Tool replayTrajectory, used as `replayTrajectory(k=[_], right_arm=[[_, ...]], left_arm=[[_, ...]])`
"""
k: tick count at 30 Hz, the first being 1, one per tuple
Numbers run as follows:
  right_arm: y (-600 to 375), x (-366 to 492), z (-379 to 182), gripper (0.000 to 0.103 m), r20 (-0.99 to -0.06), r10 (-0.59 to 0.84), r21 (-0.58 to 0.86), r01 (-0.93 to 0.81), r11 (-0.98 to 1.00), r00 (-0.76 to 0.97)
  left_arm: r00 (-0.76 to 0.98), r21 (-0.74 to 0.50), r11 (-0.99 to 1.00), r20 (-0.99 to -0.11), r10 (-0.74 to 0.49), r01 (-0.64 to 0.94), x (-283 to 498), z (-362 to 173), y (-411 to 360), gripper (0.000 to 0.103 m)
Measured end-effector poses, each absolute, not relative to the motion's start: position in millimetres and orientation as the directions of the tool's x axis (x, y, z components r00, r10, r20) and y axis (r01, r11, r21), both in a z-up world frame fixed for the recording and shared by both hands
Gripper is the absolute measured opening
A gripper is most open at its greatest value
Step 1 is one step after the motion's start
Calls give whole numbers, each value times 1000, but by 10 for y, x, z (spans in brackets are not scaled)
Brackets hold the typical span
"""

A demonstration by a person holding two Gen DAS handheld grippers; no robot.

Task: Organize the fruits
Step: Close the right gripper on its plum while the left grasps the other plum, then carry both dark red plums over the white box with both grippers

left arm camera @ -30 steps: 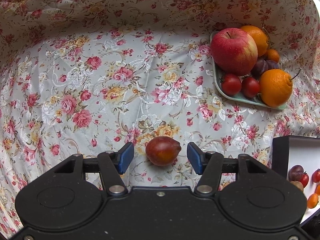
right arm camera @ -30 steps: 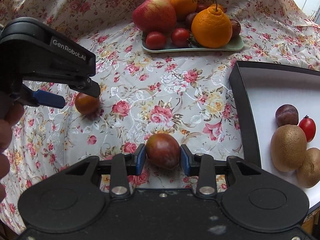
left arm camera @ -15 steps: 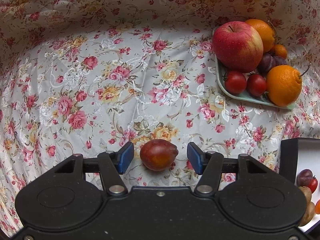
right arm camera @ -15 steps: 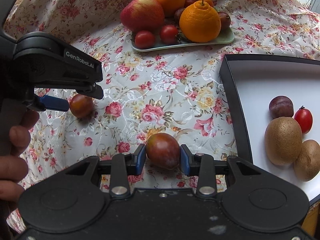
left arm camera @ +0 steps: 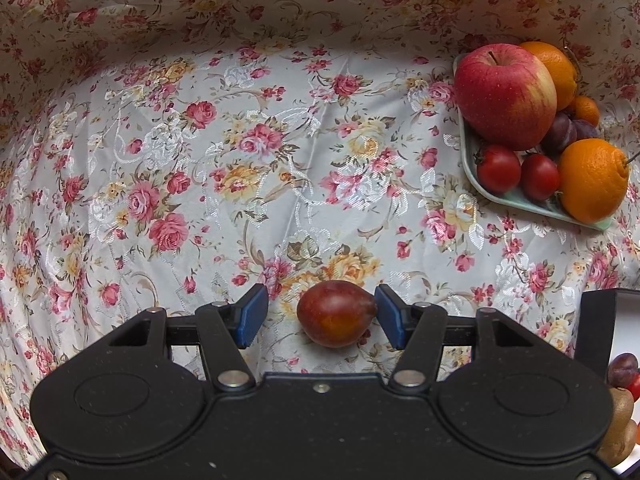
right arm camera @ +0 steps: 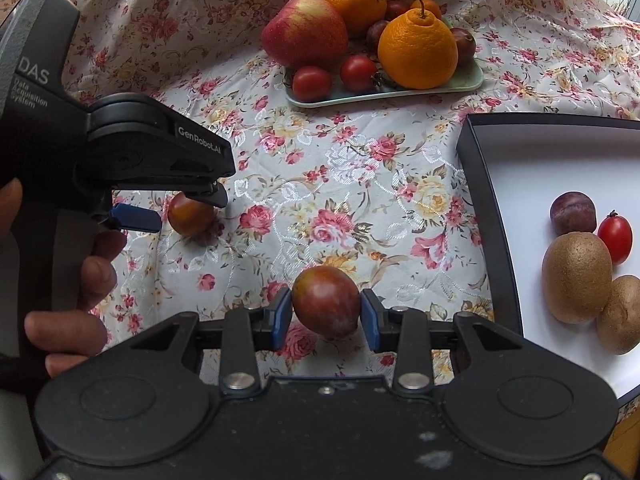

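Observation:
A dark red, egg-shaped fruit (left arm camera: 336,314) lies on the flowered cloth between the blue pads of my left gripper (left arm camera: 322,313). The gripper is open: the right pad sits at the fruit's tip and the left pad stands clear of it. My right gripper (right arm camera: 325,318) is shut on a second dark red fruit (right arm camera: 325,300), low over the cloth. In the right wrist view the left gripper, held by a hand (right arm camera: 86,276), is at the left around its fruit (right arm camera: 190,216). The white tray with a black rim (right arm camera: 486,216) lies to the right.
At the back, a pale green plate (right arm camera: 384,94) carries an apple (right arm camera: 306,32), oranges (right arm camera: 418,50), red tomatoes and plums. The tray holds a plum (right arm camera: 572,212), a cherry tomato (right arm camera: 615,234) and two kiwis (right arm camera: 576,276). Cloth rises at the back.
Both views shifted slightly. The left gripper's fruit now sits nearer the right pad. The right gripper keeps its hold on its fruit.

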State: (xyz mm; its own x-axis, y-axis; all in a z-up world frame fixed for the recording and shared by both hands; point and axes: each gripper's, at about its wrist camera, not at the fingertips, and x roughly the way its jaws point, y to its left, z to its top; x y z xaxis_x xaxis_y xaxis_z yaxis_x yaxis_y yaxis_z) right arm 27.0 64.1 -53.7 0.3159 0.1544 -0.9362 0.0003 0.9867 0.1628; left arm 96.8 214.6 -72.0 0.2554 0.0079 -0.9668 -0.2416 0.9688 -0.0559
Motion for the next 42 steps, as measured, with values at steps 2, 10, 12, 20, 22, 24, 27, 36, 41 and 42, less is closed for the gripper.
replayTrajectory(k=[2, 10, 12, 20, 22, 24, 27, 36, 41, 42], right_arm=[[655, 270, -511, 38, -934, 160, 167, -5, 986, 320], [680, 300, -432, 38, -932, 201, 208, -9, 978, 301], [672, 316, -402, 38, -928, 207, 218, 1, 976, 308], [606, 510, -212, 38, -911, 197, 234, 61, 970, 362], [544, 592, -170, 38, -908, 190, 240, 92, 966, 374], [468, 680, -138, 38, -905, 181, 248, 133, 960, 384], [340, 801, -98, 38, -903, 155, 249, 196, 948, 400], [-312, 1065, -59, 38, -906, 26, 225, 428, 875, 423], [-723, 1082, -62, 38, -915, -50, 188, 534, 825, 400], [-781, 1080, -60, 38, -917, -57, 184, 545, 818, 396]], left_arm=[[258, -59, 969, -966, 6, -242, 965, -714, 2144, 62], [248, -112, 953, -968, -40, -282, 931, -677, 2285, 47], [253, -109, 951, -967, -33, -291, 912, -652, 2312, 47], [264, -43, 949, -964, 43, -311, 866, -467, 2367, 47], [263, -33, 949, -963, 53, -313, 850, -433, 2382, 47], [262, -25, 950, -963, 61, -312, 831, -407, 2389, 47], [261, -8, 953, -963, 75, -303, 799, -395, 2369, 47], [287, -37, 964, -957, 42, -264, 735, -234, 2216, 47], [306, -51, 972, -952, 23, -231, 738, -136, 1974, 47], [308, -56, 974, -951, 15, -220, 738, -126, 1922, 47]])
